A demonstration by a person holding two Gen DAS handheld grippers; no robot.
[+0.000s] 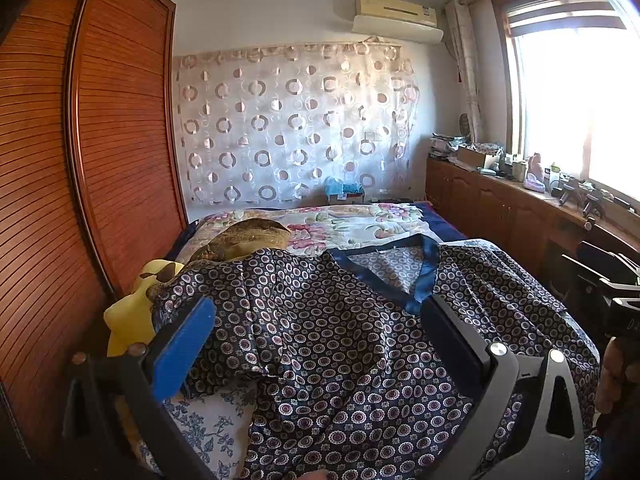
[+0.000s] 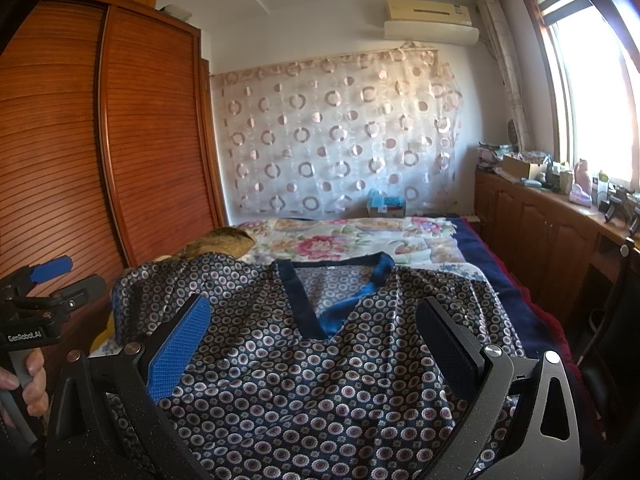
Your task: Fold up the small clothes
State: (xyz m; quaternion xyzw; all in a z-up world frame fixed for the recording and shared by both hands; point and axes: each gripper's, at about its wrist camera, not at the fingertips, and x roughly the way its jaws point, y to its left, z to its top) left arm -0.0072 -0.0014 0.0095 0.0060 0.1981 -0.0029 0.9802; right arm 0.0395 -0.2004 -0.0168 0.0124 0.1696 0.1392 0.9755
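Foreground: left hand-held gripper and right hand-held gripper, each with jaws apart and holding nothing, hover over the patterned shirt. The shirt lies spread front-up on the bed, collar farthest away, probably laid flat for folding. Behind stand a wardrobe and curtain.

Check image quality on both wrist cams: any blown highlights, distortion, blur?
Left wrist view: window blown out to white, the wardrobe bows from fisheye, dark vignette in the corners. Right wrist view: window also clipped, the same barrel bend on the wardrobe. The patterned garment and the open right hand-held gripper are sharp; no motion blur in either.
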